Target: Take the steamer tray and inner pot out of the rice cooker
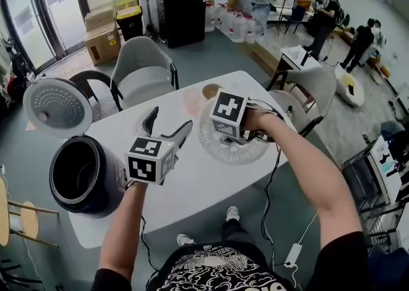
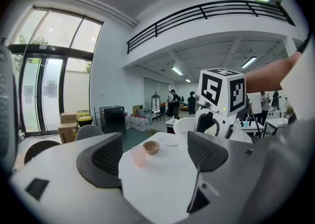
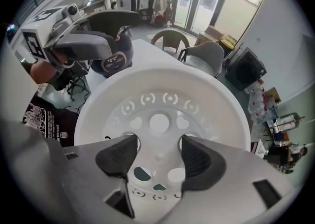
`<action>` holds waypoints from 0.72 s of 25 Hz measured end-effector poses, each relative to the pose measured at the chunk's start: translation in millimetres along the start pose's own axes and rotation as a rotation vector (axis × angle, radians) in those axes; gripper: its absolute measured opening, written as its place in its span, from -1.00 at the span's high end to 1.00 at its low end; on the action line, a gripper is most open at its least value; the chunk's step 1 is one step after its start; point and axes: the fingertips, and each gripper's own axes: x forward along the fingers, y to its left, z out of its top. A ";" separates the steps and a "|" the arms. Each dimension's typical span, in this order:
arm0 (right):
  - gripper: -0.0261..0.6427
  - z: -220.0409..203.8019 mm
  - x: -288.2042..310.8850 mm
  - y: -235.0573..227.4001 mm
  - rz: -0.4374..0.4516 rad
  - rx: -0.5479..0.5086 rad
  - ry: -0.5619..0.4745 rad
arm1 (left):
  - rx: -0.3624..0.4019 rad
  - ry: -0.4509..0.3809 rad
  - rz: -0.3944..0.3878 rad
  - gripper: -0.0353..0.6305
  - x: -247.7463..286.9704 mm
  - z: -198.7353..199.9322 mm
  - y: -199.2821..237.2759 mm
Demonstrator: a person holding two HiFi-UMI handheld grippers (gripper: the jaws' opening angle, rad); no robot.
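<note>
The translucent white steamer tray point(image 1: 238, 154) hangs above the white table point(image 1: 192, 184), right of the rice cooker. My right gripper point(image 3: 158, 154) points down and is shut on the perforated tray point(image 3: 162, 97), its fingertips set in two holes of the tray's floor; its marker cube point(image 1: 229, 114) covers the jaws in the head view. The dark rice cooker point(image 1: 86, 178) stands at the table's left end with its lid point(image 1: 56, 107) raised. The inner pot point(image 1: 75, 169) shows as a dark round hollow inside it. My left gripper point(image 1: 170, 120) is open and empty, level between cooker and tray.
A pink cup point(image 2: 139, 155) and a brown bowl point(image 2: 151, 146) stand at the table's far side. A grey chair point(image 1: 144, 69) and a dark chair point(image 1: 96, 88) stand beyond the table, with another chair point(image 1: 310, 91) at the right. People stand far back at the right.
</note>
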 end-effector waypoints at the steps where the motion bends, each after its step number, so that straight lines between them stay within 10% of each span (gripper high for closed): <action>1: 0.04 -17.4 1.7 -16.2 0.004 0.010 0.003 | 0.001 0.005 -0.007 -0.31 19.4 4.2 -12.3; 18: 0.04 -219.9 138.7 -244.8 0.119 0.181 0.008 | -0.011 0.175 -0.118 -0.31 321.9 -43.8 -156.2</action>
